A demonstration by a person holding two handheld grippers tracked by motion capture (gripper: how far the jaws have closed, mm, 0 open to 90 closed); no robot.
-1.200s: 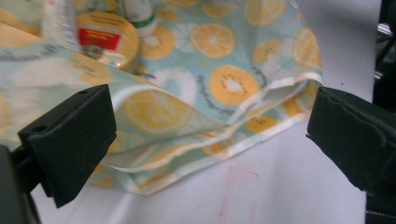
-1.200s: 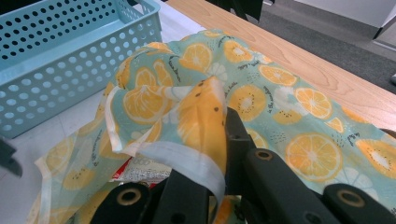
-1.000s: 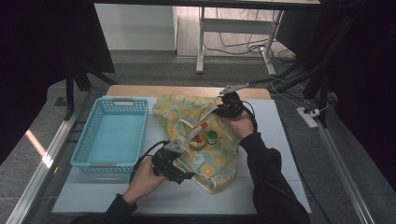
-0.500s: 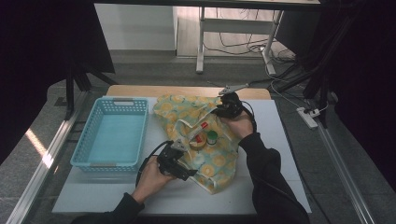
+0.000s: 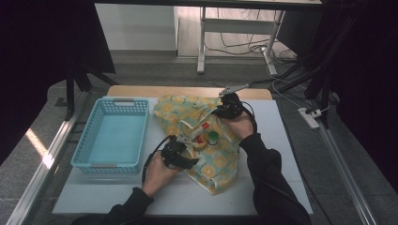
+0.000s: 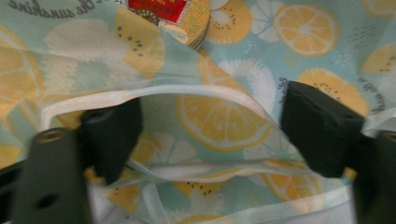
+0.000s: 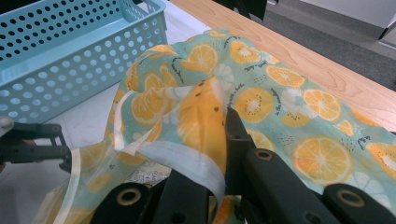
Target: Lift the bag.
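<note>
A cloth bag [image 5: 187, 112] printed with lemon slices lies open on the white table. Inside it are a round tin [image 5: 199, 142], a green-lidded jar [image 5: 213, 138] and a red-capped tube [image 5: 202, 127]. My left gripper [image 5: 178, 153] is at the bag's near left edge. In the left gripper view the white-trimmed hem [image 6: 187, 93] runs between the two pads [image 6: 112, 135], which stand apart. Its jaws [image 6: 215, 135] have just been closing, and the tin [image 6: 173, 11] shows just beyond. My right gripper [image 5: 225, 107] is shut on a bunched fold of the bag's far rim [image 7: 201, 116].
A light blue perforated basket [image 5: 77, 157] stands left of the bag, and its wall [image 7: 70, 51] is close to the cloth. A wooden strip [image 5: 187, 90] runs along the table's far edge. Bare white tabletop [image 5: 281, 140] lies right of the bag and along the front.
My left gripper has moved right and slightly down onto the bag's near edge. The right hand and its hold on the bag have not changed.
</note>
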